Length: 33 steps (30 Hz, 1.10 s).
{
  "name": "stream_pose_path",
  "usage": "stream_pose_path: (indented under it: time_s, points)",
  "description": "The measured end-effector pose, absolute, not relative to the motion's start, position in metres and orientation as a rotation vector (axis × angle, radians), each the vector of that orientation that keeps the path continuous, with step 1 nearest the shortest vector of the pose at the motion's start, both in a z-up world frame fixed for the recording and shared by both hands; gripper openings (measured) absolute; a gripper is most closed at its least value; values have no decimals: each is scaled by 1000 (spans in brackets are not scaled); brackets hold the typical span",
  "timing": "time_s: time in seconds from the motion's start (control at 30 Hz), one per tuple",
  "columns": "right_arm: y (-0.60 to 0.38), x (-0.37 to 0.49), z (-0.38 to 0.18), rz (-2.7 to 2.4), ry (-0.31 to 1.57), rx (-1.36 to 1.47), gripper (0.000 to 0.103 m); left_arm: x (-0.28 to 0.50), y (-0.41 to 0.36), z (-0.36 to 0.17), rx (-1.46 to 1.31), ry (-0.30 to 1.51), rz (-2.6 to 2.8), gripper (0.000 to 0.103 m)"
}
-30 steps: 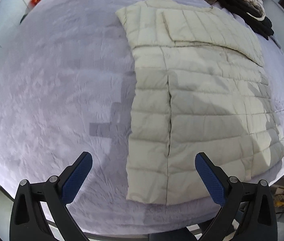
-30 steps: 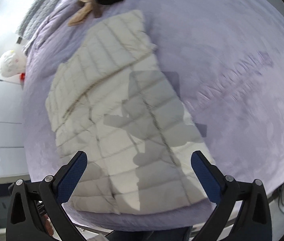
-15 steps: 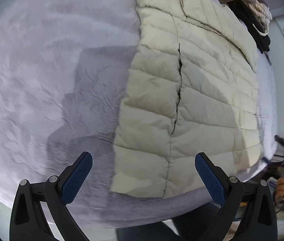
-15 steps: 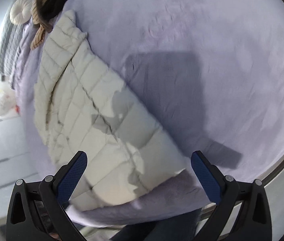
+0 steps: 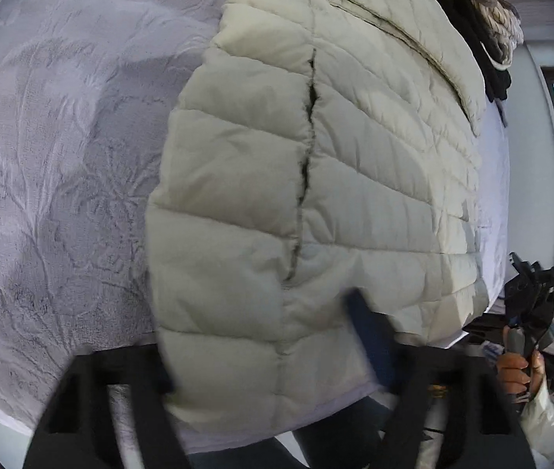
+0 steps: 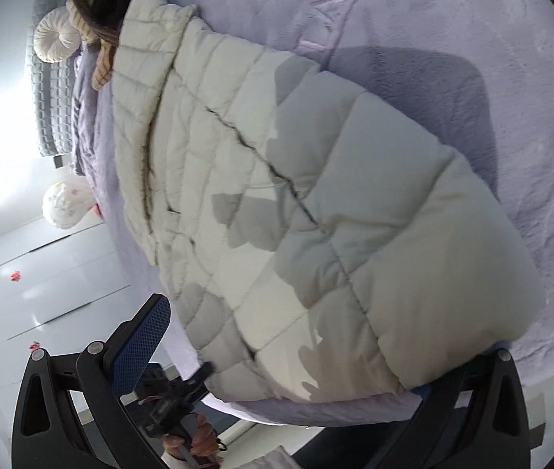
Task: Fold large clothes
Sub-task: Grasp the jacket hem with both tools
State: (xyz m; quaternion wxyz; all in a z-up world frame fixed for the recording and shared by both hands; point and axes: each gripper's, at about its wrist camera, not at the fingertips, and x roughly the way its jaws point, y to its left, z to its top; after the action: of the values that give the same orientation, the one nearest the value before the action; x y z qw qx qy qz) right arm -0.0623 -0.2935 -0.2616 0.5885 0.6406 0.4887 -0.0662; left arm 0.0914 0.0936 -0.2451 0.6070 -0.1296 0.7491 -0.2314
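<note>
A cream quilted jacket lies flat on the lavender bedspread, its zip running away from me. In the left wrist view its near hem corner sits between the fingers of my left gripper. The jaws are closing: the right blue pad is blurred on top of the fabric and the left finger is hidden by the hem. In the right wrist view the jacket fills the middle. My right gripper stands open around the other hem corner, with its right finger mostly hidden behind the fabric.
A pile of striped and black clothes lies at the jacket's far end. A round white cushion and a grey knitted blanket lie beyond. White wardrobe doors stand past the bed's edge. A hand grips the other tool.
Both grippers have dropped to the jacket's near hem and tilted downward. The left jaws have narrowed from wide open, with the hem corner now between them. The right jaws stay wide.
</note>
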Motion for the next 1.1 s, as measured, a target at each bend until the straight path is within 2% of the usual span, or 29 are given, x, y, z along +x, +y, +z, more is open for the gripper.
stream_pose_path:
  time_s: [0.07,0.13,0.2,0.47,0.73,0.9,1.1]
  points:
    - [-296,-65,-261,-165,1133,1511,80,94,101,-245,-344,1732,-560,22]
    - [-297,-66,-265,-177,1141,1551,35,95,102,-237,-360,1711,-595,17]
    - [-299,-67,-266,-175,1139,1564,13,97,102,-227,-374,1688,-630,15]
    - [-317,-32,-206,40,978,1498,10,141,103,-150,-502,1489,-725,13]
    - [-357,70,-139,163,863,1337,10,240,87,-91,-514,1268,-753,13]
    - [-380,147,-125,188,851,1248,10,312,63,-93,-477,1208,-702,13]
    - [-396,230,-149,148,915,1163,10,378,48,-140,-452,1270,-646,13]
